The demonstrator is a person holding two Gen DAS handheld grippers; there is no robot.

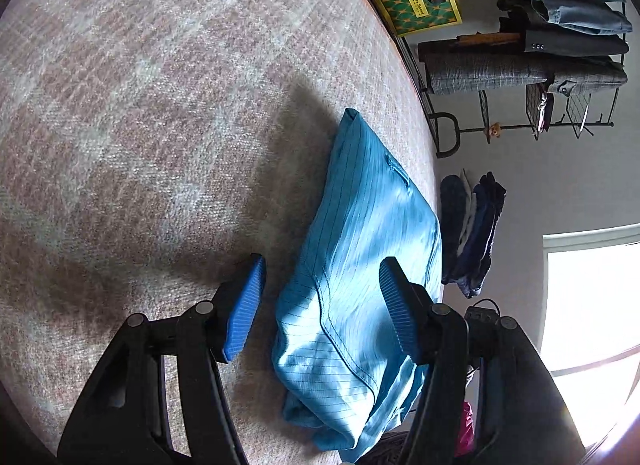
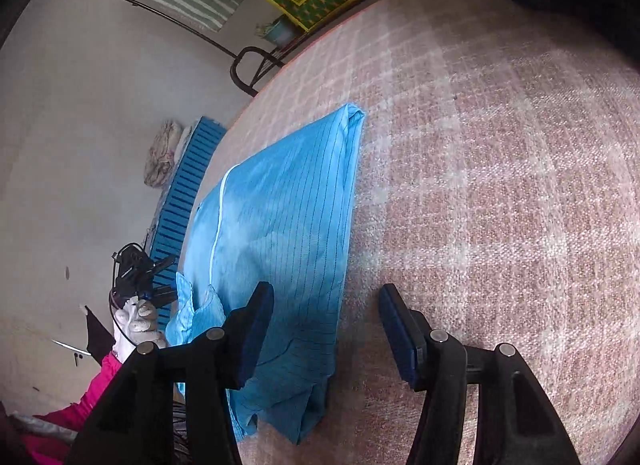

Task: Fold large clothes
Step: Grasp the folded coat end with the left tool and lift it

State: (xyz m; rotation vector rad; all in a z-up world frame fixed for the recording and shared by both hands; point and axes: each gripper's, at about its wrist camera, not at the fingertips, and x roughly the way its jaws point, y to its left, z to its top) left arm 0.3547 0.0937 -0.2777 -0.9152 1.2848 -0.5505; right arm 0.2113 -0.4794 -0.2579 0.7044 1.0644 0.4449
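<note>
Folded blue pinstriped garment (image 1: 360, 265) lies along the pink checked blanket's (image 1: 160, 105) edge (zip showing), left gripper (image 1: 320, 305) and right gripper (image 2: 326, 329) gaping, holding nothing.

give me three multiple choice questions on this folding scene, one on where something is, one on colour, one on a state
1. Where does the garment lie?
A. in the middle of the checked cover
B. along the edge of the checked cover
C. on the floor

2. What colour is the garment?
A. light blue with thin dark stripes
B. plain white
C. red check

3. How does the left gripper stand?
A. shut on the garment
B. shut on nothing
C. open over the garment

Answers:
1. B, the cloth runs beside the rim where the cover ends.
2. A, blue fabric with fine dark lines shows in both views.
3. C, both pads stand apart with the fabric below, neither pressing on it.
</note>
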